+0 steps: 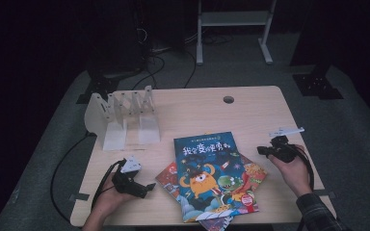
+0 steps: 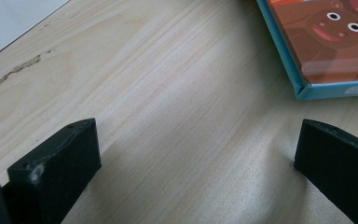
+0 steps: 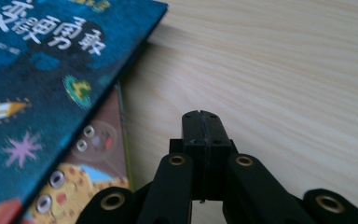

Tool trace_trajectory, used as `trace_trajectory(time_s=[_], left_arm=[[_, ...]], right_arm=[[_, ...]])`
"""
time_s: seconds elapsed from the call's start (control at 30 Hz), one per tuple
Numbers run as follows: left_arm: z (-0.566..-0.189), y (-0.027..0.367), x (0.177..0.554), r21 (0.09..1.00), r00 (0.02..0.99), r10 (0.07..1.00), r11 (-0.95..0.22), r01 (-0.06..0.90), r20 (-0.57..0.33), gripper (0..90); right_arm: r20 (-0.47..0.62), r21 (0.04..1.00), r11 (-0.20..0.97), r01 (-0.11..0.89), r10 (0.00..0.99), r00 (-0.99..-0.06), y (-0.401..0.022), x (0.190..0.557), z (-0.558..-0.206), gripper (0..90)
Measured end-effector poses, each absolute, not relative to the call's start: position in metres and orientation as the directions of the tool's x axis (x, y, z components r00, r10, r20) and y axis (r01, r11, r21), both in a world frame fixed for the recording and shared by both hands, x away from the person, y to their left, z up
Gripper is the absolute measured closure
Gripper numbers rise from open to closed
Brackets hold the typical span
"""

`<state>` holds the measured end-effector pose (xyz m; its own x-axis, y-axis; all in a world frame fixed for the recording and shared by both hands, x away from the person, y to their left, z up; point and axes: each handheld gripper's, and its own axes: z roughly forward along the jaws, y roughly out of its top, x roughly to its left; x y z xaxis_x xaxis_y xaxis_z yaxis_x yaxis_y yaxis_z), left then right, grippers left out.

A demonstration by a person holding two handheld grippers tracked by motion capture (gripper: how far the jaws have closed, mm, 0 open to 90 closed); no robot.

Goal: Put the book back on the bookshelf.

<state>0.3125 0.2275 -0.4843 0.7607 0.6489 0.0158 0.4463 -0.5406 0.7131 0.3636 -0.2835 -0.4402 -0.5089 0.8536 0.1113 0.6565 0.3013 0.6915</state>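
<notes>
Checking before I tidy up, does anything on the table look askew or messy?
Yes: the picture books lie in a loose, fanned pile at the table's near edge, each turned differently, while the white book rack at the back left stands without books.

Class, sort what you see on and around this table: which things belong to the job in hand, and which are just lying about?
In the job:
- blue picture book on top of the pile
- books under it
- left gripper, open
- right gripper, shut on nothing

Lying about:
- white book rack
- white frame on the floor
</notes>
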Motion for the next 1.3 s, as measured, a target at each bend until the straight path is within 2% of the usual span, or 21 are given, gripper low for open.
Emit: trace_trajectory(time_s=[0.47, 1.3], left_arm=[[-0.484, 0.228, 0.312, 0.713, 0.761, 0.649, -0.541, 0.447, 0.016, 0.0], [-0.484, 0.228, 0.312, 0.713, 0.761, 0.649, -0.541, 0.446, 0.016, 0.0]], right_arm=[[0.126, 0.696, 0.337, 0.634, 0.812, -0.570, -0.236, 0.391, -0.440, 90.0], [0.150, 0.703, 0.350, 0.620, 0.779, -0.609, -0.205, 0.409, -0.446, 89.9]])
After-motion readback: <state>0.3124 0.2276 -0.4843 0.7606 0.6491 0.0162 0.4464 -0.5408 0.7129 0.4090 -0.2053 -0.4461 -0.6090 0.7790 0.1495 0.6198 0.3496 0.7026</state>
